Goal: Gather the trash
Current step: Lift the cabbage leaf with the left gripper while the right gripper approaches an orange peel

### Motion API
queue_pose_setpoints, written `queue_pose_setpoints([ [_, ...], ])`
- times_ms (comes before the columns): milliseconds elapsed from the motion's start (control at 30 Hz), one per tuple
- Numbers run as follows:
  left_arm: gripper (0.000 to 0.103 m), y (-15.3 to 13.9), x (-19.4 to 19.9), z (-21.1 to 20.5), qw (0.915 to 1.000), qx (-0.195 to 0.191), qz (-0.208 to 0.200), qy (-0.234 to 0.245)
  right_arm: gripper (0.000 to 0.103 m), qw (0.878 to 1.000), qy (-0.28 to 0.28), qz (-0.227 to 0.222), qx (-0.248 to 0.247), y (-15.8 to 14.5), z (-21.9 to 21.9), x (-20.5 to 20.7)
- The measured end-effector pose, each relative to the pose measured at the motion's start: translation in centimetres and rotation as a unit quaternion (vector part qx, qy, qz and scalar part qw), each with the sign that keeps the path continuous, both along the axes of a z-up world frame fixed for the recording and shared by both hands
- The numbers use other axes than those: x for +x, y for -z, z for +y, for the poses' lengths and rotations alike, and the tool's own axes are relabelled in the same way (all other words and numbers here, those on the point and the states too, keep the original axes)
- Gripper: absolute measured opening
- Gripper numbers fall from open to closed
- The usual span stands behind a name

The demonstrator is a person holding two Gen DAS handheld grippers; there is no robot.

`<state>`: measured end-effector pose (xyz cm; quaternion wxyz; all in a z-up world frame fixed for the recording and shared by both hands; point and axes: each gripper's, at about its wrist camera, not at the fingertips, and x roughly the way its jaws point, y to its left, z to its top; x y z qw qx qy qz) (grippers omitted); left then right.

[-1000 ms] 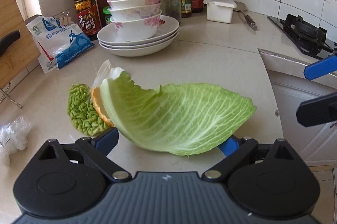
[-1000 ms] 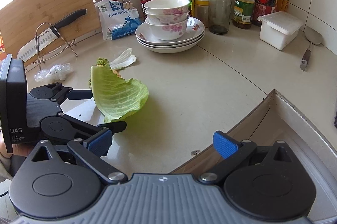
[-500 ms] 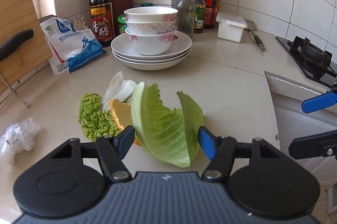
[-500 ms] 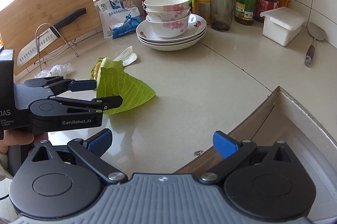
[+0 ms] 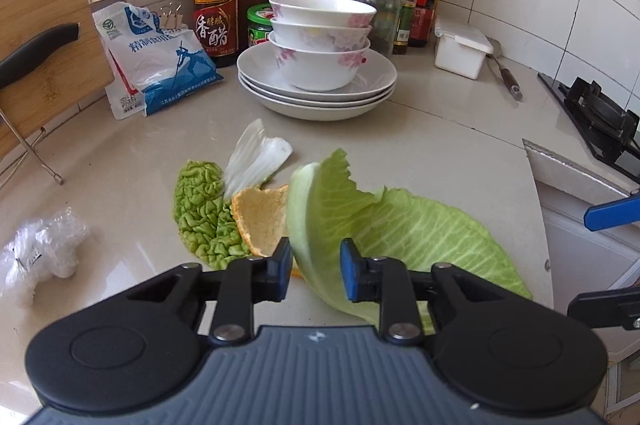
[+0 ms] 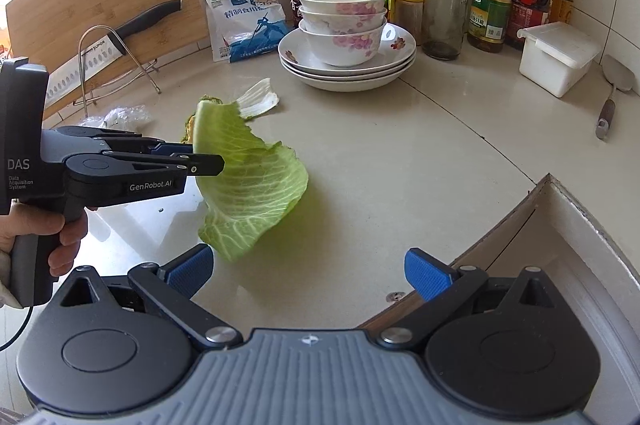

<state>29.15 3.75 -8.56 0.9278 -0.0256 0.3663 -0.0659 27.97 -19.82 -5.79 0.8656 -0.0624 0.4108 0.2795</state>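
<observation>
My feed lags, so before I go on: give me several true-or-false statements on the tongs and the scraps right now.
1. The left tongs are closed on the cabbage leaf. True.
2. The right tongs hold the orange peel. False: they are open and empty; the orange peel lies on the counter.
3. The three bowls are stacked on the plates. True.
4. The crumpled plastic wrap is pinched in the left tongs. False: it lies on the counter, apart from them.
5. The white leaf stalk sits in the top bowl. False: it lies on the counter by the wrinkled green leaf.
</observation>
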Motion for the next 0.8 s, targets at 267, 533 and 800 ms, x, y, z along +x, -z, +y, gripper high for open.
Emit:
queue_pose_setpoints([
  [267,0.017,0.2,0.7,0.0,0.9998,-0.008,0.002,0.016,0.103,1.000,0.001,0.005,0.001,0.3,0.0,0.3],
  [533,0.007,-1.3,-0.5,0.7,0.9996,-0.016,0.002,0.024,0.103,1.000,-0.003,0.000,0.002,0.1,0.0,0.5],
  [800,0.007,-3.2,-3.2,3.2,0.9998,-0.017,0.010,0.004,0.103,1.000,-0.024,-0.016,0.006,-0.8,0.7,1.1],
])
